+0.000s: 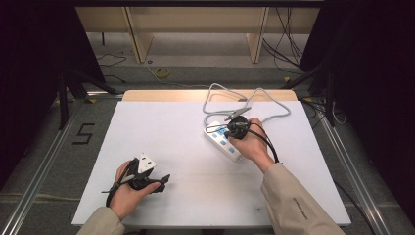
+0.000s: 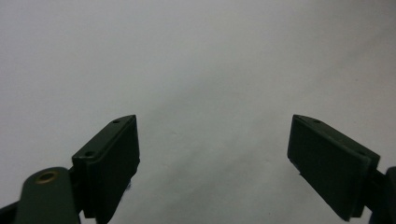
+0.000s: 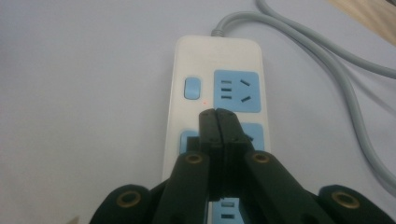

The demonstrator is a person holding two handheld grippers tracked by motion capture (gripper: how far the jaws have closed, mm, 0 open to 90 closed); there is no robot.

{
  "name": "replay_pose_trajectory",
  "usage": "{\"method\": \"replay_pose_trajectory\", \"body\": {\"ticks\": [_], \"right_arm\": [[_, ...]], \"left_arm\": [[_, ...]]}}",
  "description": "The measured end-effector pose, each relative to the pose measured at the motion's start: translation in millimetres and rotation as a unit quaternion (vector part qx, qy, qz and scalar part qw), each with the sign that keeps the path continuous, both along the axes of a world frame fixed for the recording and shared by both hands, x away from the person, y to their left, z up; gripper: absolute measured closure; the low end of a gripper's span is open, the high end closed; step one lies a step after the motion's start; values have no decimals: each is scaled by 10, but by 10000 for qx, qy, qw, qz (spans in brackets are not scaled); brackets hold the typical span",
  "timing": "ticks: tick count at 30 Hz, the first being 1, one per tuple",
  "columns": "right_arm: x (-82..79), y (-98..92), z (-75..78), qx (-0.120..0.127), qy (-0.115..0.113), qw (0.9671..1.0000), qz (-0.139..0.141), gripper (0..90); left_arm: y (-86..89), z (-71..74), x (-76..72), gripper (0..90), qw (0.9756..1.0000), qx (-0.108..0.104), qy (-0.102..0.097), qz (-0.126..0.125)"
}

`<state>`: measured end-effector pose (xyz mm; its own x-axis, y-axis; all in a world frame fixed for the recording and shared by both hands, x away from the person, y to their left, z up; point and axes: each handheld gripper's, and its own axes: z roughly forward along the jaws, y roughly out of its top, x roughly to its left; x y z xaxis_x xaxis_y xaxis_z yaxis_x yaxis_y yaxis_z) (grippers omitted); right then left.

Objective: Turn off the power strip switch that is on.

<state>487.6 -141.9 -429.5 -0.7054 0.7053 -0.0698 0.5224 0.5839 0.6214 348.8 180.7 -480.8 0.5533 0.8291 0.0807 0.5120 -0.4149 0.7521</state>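
Note:
A white power strip [image 1: 221, 141] with blue sockets and blue switches [image 3: 192, 87] lies right of the table's middle. Its grey cable [image 1: 274, 105] loops toward the back edge. In the right gripper view the strip [image 3: 217, 60] runs straight away from me, and its cable [image 3: 327, 60] curves off to the right. My right gripper [image 3: 217, 112] is shut with nothing between its jaws. Its tips sit over the second switch and socket of the strip, and the right gripper [image 1: 228, 132] is held from the right. My left gripper [image 1: 164, 182] is open over bare white tabletop [image 2: 196, 56] at the front left, and the left gripper [image 2: 215, 126] has wide-spread jaws.
The white board [image 1: 186, 147] covers the table, with a wooden strip [image 1: 161, 95] at its back edge. Metal rails run along both sides. A "5" mark [image 1: 84, 133] is on the floor at the left, and cables lie on the floor behind the table.

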Motion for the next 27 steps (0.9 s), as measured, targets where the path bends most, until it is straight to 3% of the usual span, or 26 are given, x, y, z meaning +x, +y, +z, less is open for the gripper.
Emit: {"method": "replay_pose_trajectory", "body": {"ticks": [27], "right_arm": [[93,134,13,-18,59,10000,55,900]], "left_arm": [[-1,1,0,166,10000,2,1,-5]]}}
